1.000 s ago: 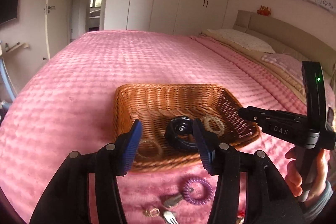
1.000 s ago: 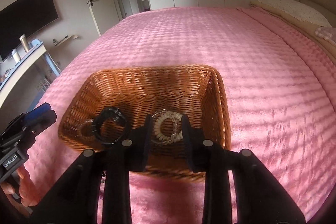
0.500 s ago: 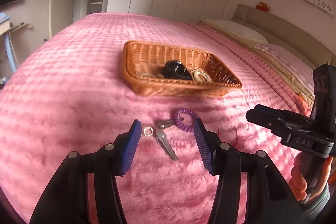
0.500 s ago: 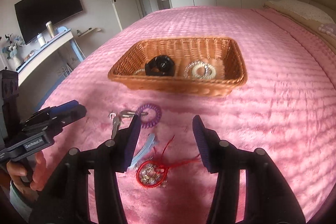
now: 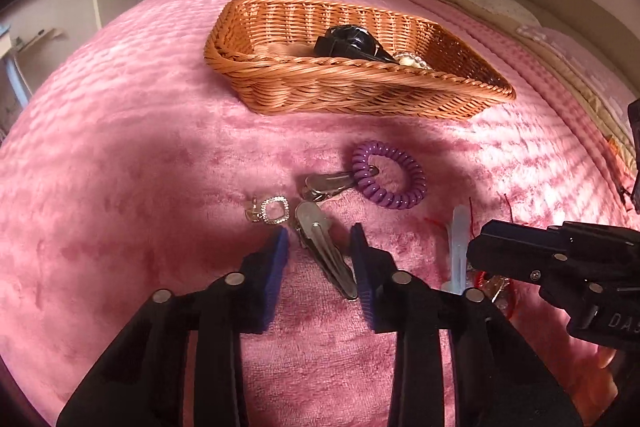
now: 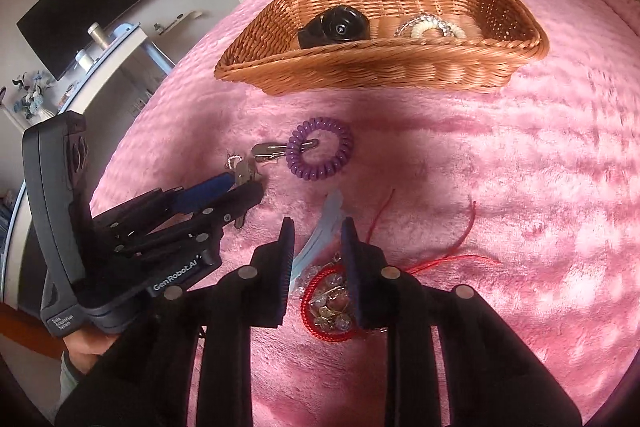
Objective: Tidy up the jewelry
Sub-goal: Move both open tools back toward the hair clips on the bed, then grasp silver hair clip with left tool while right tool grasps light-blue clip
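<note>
Left gripper (image 5: pixel 318 241): fingers just narrowed, straddling silver hair clip (image 5: pixel 325 247), not pressing. Right gripper (image 6: pixel 317 233): fingers likewise narrowed, astride red bracelet (image 6: pixel 328 301).

Both grippers have come back from over the wicker basket (image 5: pixel 352 87) and dropped low to the pink bedspread (image 5: pixel 120 187). The left gripper (image 5: pixel 319 241), its jaws just closing in, now straddles a silver hair clip (image 5: pixel 326 251). The right gripper (image 6: pixel 317 233), its jaws also just narrowed, brackets a pale blue clip (image 6: pixel 320 233) and the red cord bracelet (image 6: pixel 330 301)
</note>
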`<action>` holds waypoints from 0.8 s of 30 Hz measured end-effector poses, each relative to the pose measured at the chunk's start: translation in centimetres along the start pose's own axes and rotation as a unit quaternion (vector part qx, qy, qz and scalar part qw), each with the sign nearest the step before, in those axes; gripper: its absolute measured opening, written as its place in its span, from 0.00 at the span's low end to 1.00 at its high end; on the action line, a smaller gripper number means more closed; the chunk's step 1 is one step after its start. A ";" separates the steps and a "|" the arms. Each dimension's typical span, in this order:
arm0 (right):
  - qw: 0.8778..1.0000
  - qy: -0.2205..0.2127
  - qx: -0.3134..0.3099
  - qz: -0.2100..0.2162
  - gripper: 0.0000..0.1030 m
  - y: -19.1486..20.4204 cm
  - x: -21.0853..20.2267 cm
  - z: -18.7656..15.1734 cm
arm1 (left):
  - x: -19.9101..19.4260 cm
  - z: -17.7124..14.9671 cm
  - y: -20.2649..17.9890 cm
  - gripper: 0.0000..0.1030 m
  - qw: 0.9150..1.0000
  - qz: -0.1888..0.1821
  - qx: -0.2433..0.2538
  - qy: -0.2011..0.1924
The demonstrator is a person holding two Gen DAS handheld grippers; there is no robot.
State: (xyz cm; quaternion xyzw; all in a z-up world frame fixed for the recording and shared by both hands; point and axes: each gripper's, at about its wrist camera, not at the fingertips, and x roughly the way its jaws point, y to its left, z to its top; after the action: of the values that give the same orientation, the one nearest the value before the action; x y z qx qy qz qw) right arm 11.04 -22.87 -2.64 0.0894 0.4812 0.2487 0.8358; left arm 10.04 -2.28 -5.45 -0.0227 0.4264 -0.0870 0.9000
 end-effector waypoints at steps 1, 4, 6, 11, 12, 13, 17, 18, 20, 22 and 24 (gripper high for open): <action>1.000 0.005 0.001 -0.005 0.21 0.2 0.3 0.1 | -0.1 0.0 0.2 0.16 1.000 0.004 0.002 0.000; 0.999 0.023 0.009 -0.033 0.21 0.4 1.2 0.3 | -0.9 -0.3 1.1 0.14 1.000 0.000 0.002 -0.003; 0.999 0.023 0.008 -0.045 0.21 0.7 1.4 0.2 | -1.6 -0.7 1.9 0.14 1.000 0.002 0.004 -0.008; 0.998 0.029 -0.003 -0.062 0.21 1.8 2.8 0.6 | -2.5 -1.4 4.1 0.14 1.000 -0.018 -0.014 -0.014; 0.997 0.030 -0.007 -0.066 0.21 2.1 3.1 0.7 | -2.6 -1.5 4.4 0.14 0.999 -0.024 -0.021 -0.015; 0.997 0.028 -0.012 -0.071 0.21 2.4 3.3 0.8 | -2.7 -1.6 4.7 0.14 0.999 -0.030 -0.027 -0.018; 0.992 0.022 -0.055 -0.111 0.21 4.1 4.2 0.8 | -2.6 -1.8 5.1 0.14 0.998 -0.044 -0.035 -0.022; 0.990 0.020 -0.064 -0.120 0.21 4.4 4.3 0.7 | -2.6 -1.8 5.0 0.14 0.998 -0.045 -0.034 -0.022; 0.988 0.012 -0.081 -0.134 0.10 4.9 4.4 0.3 | -2.7 -1.8 5.0 0.14 0.998 -0.046 -0.033 -0.024; 0.987 0.005 -0.089 -0.133 0.10 5.1 4.2 0.0 | -2.8 -1.9 5.0 0.14 0.998 -0.048 -0.032 -0.028; 0.990 -0.003 -0.088 -0.110 0.10 5.1 3.6 -0.3 | -3.1 -1.9 4.9 0.14 0.998 -0.049 -0.030 -0.034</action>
State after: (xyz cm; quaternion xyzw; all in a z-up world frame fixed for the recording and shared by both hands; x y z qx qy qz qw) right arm 10.61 -16.65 -3.53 -0.0370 0.4615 0.1958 0.8644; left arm 7.33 3.13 -4.89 -0.0736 0.3960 -0.1179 0.9077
